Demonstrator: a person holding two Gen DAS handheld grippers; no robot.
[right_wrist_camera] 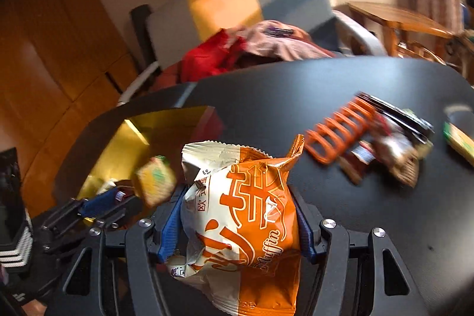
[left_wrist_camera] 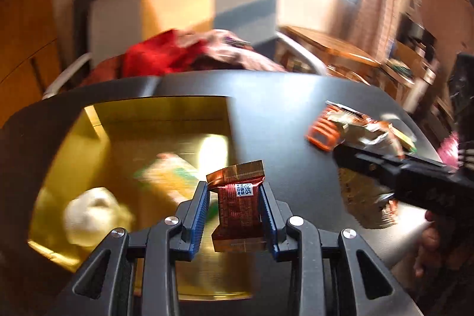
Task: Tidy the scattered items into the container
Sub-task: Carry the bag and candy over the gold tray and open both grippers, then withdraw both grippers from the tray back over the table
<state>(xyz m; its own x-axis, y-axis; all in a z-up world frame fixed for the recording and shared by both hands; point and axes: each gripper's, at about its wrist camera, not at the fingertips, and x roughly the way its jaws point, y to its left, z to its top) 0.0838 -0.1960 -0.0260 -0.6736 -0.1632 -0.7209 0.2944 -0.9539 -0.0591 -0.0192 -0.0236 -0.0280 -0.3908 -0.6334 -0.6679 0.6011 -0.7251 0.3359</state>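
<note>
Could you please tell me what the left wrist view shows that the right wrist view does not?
Only the left wrist view: the left gripper shut on a small red packet, and a pale crumpled item in the gold box.
Only the right wrist view: the muffin bag held in the right gripper's jaws.
Both: the box, the black table, the orange rack and the loose snacks beside it.

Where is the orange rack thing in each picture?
Left wrist view: the orange rack lies on the black table, right of centre, next to a heap of snack wrappers.
Right wrist view: the orange rack lies right of centre, just past the top of the muffin bag.
Shared landmark: the gold-lined box, to the rack's left in both.
</note>
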